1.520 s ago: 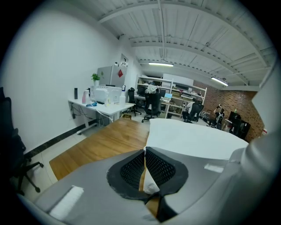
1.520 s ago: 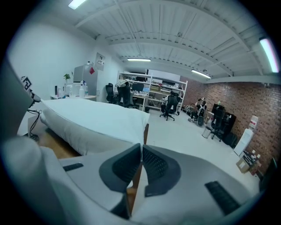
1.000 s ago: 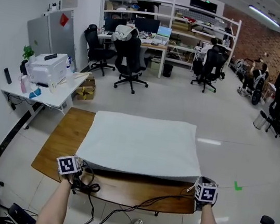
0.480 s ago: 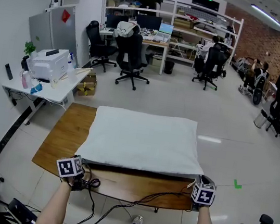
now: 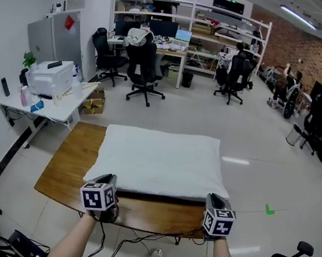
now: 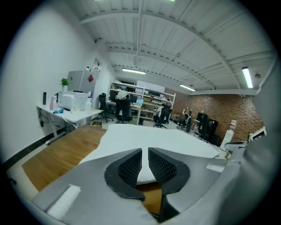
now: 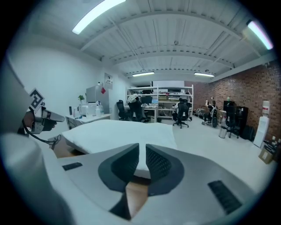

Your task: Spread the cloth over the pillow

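Roughly, from the head view, left to right:

Side desk (image 5: 60,112): white, at 10 o'clock on the floor, carrying a printer (image 5: 51,77).
Table (image 5: 71,159): wooden, bare along its 9 o'clock side and in a strip at 6 o'clock.
Left gripper (image 6: 145,151): at 7 o'clock of the pillow, over the bare near strip. Jaws clenched to a thin slit with nothing between them; tips point at the near white edge, just short of it.
Cloth (image 5: 159,158): white, lies flat over the pillow, reaching every side that shows. Its near hem runs between the two grippers.
Pillow (image 5: 157,191): wide, sits on the table from centre toward 3 o'clock; only its bulk and near side read under the cloth.
Cables (image 5: 131,238): dark, hanging off the table's 6 o'clock edge.
Right gripper (image 7: 142,147): at 5 o'clock of the pillow, over bare wood. Jaws likewise pressed nearly together and empty; white edge just beyond the tips.
Floor mark (image 5: 269,209): green, at 3 o'clock, well apart from the table.
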Demonstrator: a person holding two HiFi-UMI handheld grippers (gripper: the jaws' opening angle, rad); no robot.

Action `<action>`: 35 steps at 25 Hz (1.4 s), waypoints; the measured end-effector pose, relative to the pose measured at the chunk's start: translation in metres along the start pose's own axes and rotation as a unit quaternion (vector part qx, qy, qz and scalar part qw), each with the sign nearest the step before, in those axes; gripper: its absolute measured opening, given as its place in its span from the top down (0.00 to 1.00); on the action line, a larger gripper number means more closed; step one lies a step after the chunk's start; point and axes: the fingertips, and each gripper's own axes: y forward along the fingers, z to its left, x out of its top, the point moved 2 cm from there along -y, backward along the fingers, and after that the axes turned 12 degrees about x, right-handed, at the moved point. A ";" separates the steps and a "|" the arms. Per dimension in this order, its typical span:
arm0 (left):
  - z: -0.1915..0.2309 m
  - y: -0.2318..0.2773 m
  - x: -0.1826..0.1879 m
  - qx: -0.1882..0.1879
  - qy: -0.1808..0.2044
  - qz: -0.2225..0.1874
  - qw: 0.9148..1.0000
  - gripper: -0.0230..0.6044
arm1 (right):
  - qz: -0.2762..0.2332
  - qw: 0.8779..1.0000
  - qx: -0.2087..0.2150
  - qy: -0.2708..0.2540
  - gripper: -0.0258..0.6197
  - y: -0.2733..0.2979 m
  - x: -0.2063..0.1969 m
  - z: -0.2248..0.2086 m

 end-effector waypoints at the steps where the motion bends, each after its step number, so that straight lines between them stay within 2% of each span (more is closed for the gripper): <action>1: -0.010 -0.004 0.006 -0.012 0.002 -0.007 1.000 0.88 | -0.008 1.000 0.007 -0.003 0.91 0.000 0.007 0.008; 3: -0.030 -0.013 0.019 -0.036 0.005 -0.022 0.999 0.88 | -0.020 0.999 0.018 -0.019 0.96 -0.001 0.022 0.024; 9: -0.087 -0.035 0.050 -0.106 0.011 -0.052 0.993 0.89 | -0.039 0.993 0.107 -0.030 0.96 0.007 0.054 0.083; 16: -0.133 -0.058 0.063 -0.160 0.019 -0.059 0.985 0.89 | -0.088 0.985 0.144 -0.028 0.96 0.006 0.096 0.121; 23: -0.148 -0.051 0.056 -0.151 0.051 -0.063 0.985 0.90 | -0.108 0.982 0.151 -0.027 0.96 0.006 0.118 0.135; 35: -0.151 -0.040 0.050 -0.154 0.054 -0.053 0.985 0.90 | -0.101 0.981 0.162 -0.020 0.96 0.011 0.114 0.135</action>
